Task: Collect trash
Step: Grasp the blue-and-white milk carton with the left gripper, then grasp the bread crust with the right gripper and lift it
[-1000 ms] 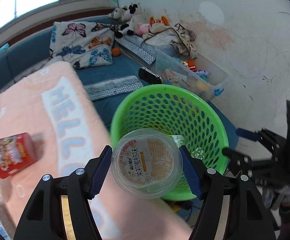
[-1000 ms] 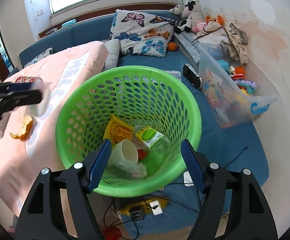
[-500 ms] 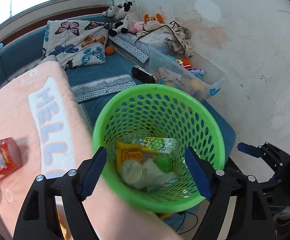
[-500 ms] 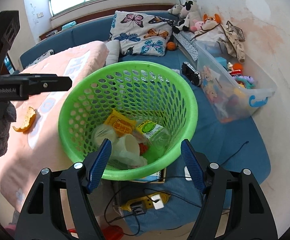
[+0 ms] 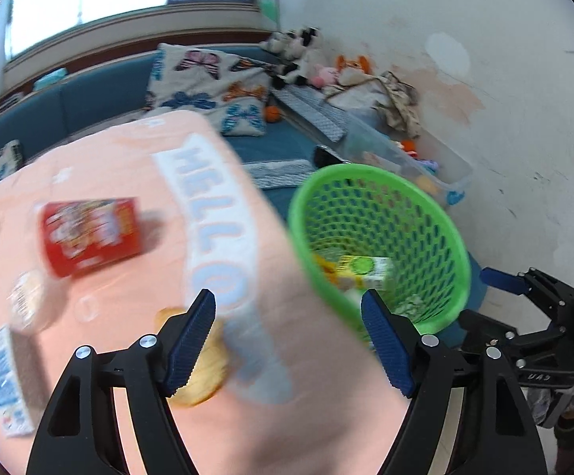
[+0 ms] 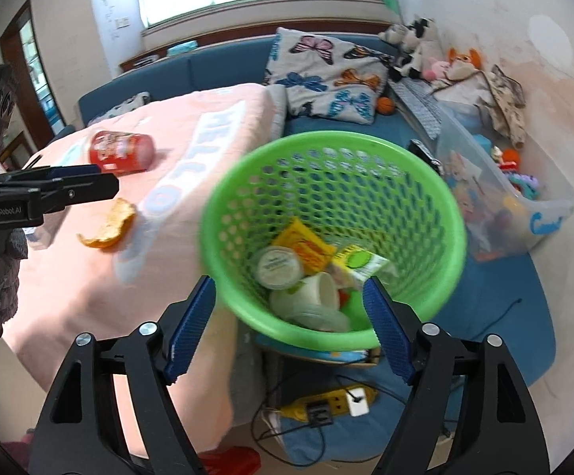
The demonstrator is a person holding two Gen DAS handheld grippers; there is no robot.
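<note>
A green mesh basket [image 6: 437, 206] stands beside the pink-covered table [image 6: 191, 126] and holds a round lidded cup [image 6: 279, 267], a yellow packet, a green carton and a white cup. It also shows in the left wrist view [image 5: 302, 198]. My left gripper [image 5: 288, 338] is open and empty above the table edge, over an orange peel [image 5: 203, 376]. A red can [image 5: 90, 235] lies to the left. My right gripper [image 6: 288, 324] is open and empty at the basket's near rim. The peel [image 6: 108, 227] and the can [image 6: 122, 150] also show in the right wrist view.
A small carton [image 5: 3, 380] and a blurred wrapper [image 5: 29, 301] lie at the table's left. A clear toy bin [image 6: 516, 198], butterfly pillows [image 6: 326, 75] and plush toys sit behind on a blue couch. A yellow power strip [image 6: 326, 403] with cords lies under the basket.
My left gripper let go of the round lidded cup, which now lies in the basket. It has swung left over the table. The right gripper has stayed open by the basket.
</note>
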